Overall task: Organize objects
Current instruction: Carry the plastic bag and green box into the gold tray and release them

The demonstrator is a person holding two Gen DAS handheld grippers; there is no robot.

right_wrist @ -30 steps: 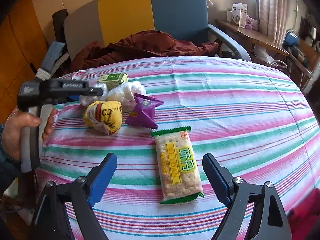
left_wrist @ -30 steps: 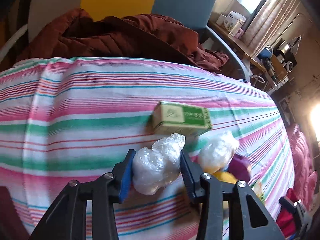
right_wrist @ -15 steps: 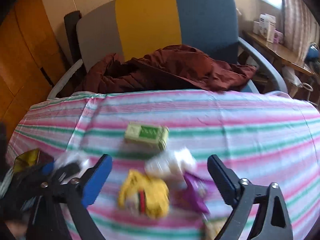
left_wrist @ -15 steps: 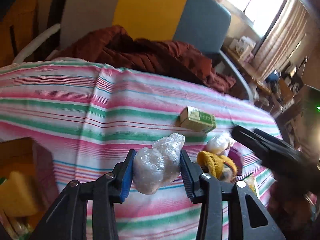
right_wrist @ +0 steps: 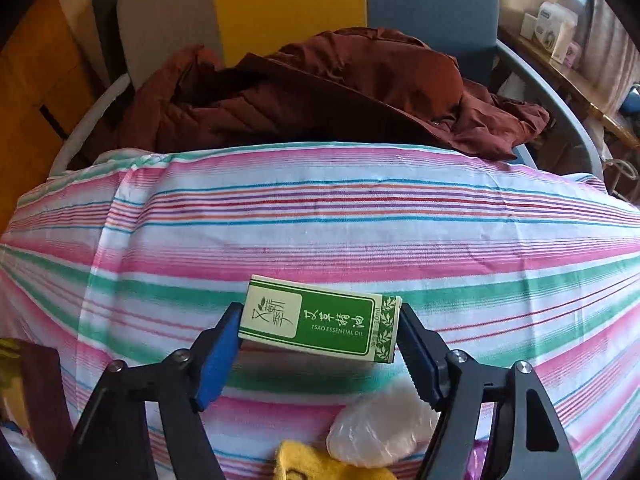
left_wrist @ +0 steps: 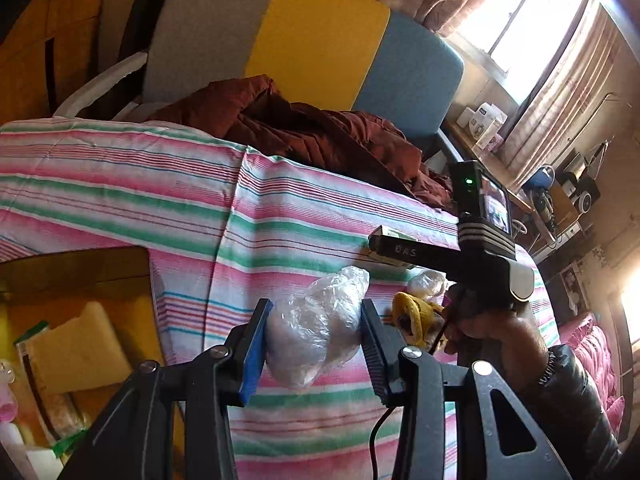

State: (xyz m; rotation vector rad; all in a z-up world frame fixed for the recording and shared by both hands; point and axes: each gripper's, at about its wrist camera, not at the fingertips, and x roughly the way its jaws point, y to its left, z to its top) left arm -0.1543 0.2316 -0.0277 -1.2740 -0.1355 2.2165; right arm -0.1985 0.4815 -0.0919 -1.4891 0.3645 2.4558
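Pinching a plastic-wrapped bundle (left_wrist: pixel 316 328) between their pads, the left tongs (left_wrist: pixel 316 344) hold it clear of the striped counter (left_wrist: pixel 280 216), beside the open box (left_wrist: pixel 76 280) at its left edge, likely its destination. The right tongs (right_wrist: pixel 320 344) are closing around the green carton (right_wrist: pixel 320 322), which lies flat on the cloth; the pads bracket its short ends, though firm contact is unclear.

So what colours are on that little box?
Green and cream, with white lettering on the box; the right wrist view shows it best.
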